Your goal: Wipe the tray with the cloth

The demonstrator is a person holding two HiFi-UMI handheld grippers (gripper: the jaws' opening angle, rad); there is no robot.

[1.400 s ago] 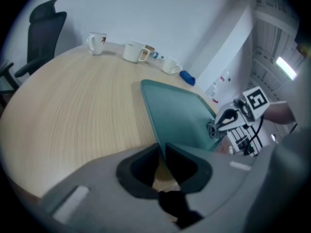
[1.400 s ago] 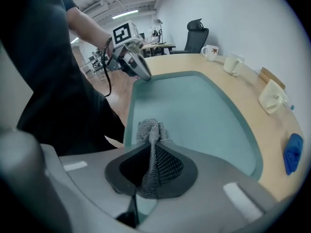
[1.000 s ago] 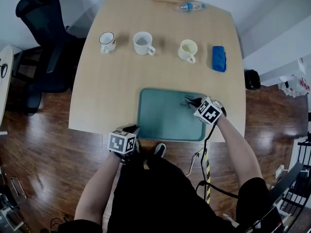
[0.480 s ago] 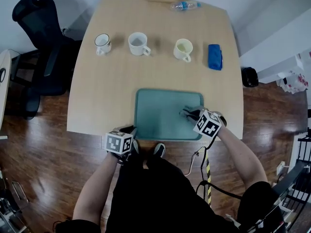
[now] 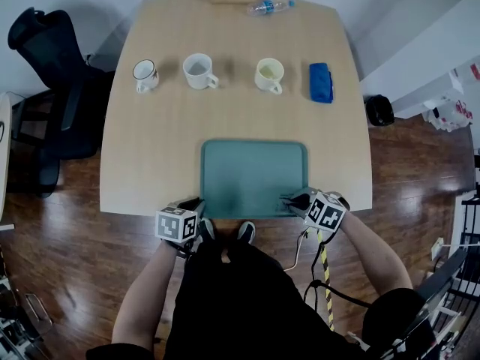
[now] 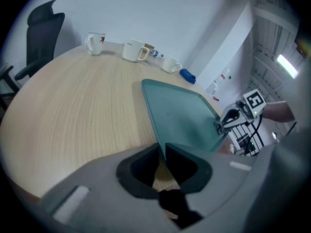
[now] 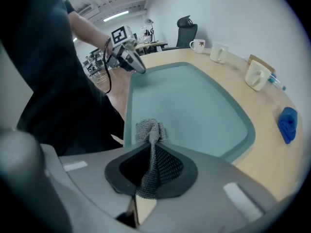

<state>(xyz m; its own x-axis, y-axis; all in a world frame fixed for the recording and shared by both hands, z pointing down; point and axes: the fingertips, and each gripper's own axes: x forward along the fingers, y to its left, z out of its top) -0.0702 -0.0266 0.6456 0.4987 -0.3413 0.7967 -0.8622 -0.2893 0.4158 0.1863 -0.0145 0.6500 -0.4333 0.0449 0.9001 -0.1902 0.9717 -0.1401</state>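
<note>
While its jaws pinch a bunched grey cloth (image 7: 149, 131), the right gripper (image 5: 298, 199) has dragged it down the right side of the tray (image 5: 247, 175), from the upper right to the lower-right corner. That strip looks wiped, so the stroke is probably ending; the middle and left seem still to do. The left gripper (image 6: 162, 152) is closed narrow on the tray's lower-left rim and has held its place, steadying it. The tray holds only the cloth. Across the top of the table (image 5: 150, 148) stand three mugs (image 5: 199, 70); nothing can be made out inside them. A blue folded thing (image 5: 320, 82) lies to their right.
</note>
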